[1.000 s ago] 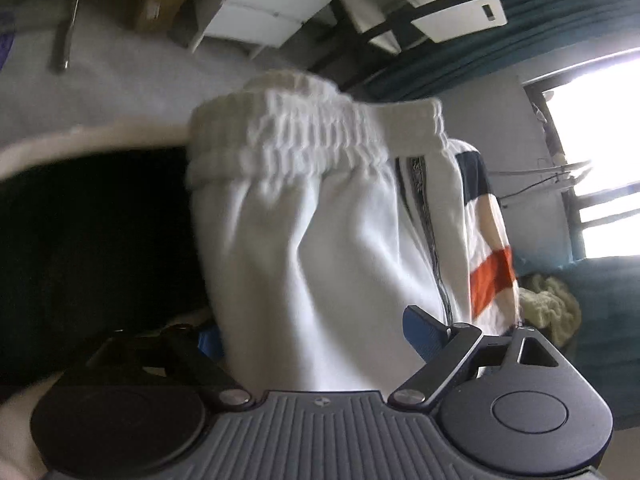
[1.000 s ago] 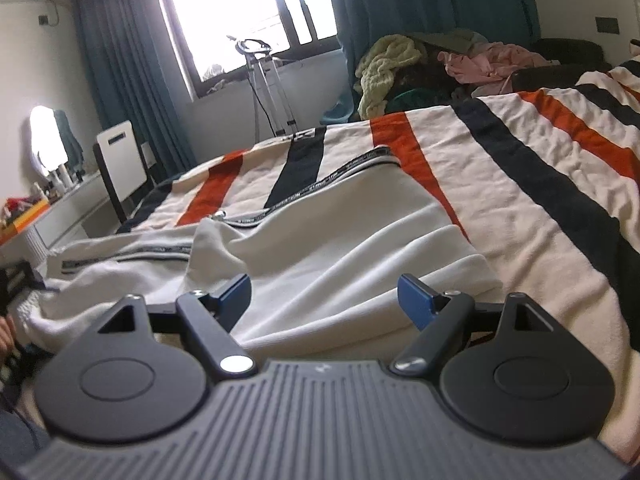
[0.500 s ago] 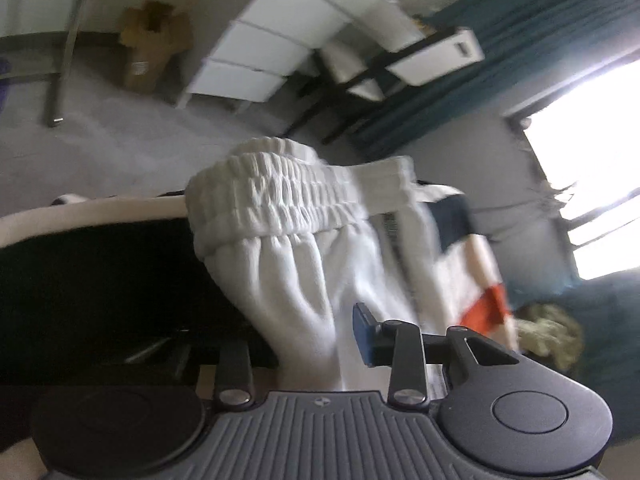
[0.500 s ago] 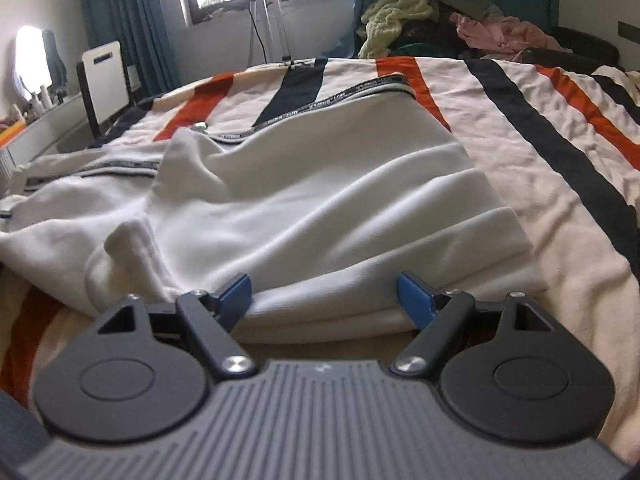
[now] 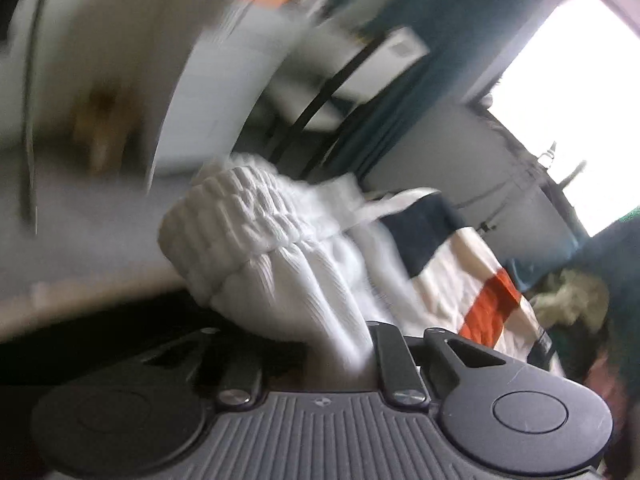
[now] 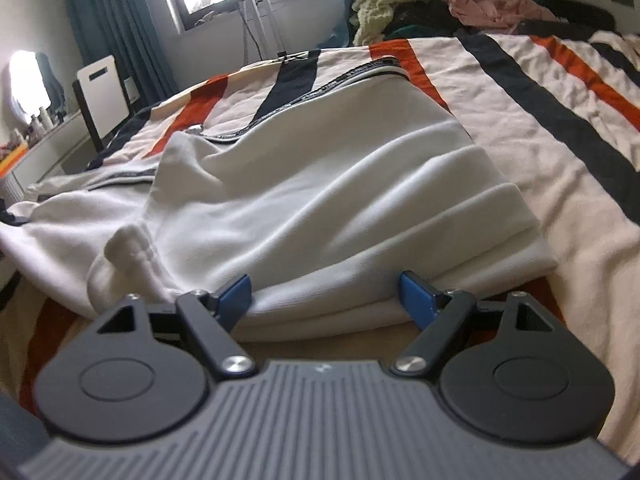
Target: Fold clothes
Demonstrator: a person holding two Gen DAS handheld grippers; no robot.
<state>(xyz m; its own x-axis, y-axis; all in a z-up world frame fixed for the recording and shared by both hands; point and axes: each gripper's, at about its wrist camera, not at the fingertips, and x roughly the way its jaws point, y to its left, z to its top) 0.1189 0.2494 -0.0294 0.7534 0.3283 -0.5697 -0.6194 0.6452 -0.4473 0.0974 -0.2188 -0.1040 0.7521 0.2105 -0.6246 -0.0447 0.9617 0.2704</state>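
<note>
**White garment pinched on the left, loose under the right**

The left gripper point(image 5: 340, 356) has its jaws closing on the white ribbed-knit garment with an elasticated gathered waistband point(image 5: 256, 248); the fabric is bunched between the jaws and rises out of them, with the waistband standing above and ahead of the jaws. The picture from this side is blurred, so finer detail of the pinch cannot be told. Beyond the jaws to the right lies the cream bed blanket with navy and orange stripes point(image 5: 472, 280).

The right gripper point(image 6: 326, 292) has its jaws spread wide, nothing clamped. The folded lower edge of the same white garment point(image 6: 320, 208) lies on the bed directly ahead of the jaws and between the two blue fingertips point(image 6: 416, 292), whose pads stand at the cloth's edge; whether they touch it cannot be told. A dark printed tape trim point(image 6: 320, 92) runs along the garment's far side. Further ahead, past the blanket point(image 6: 540, 120), sits a heap of mixed clothes point(image 6: 440, 4) beneath the teal curtain point(image 6: 108, 20).
</note>
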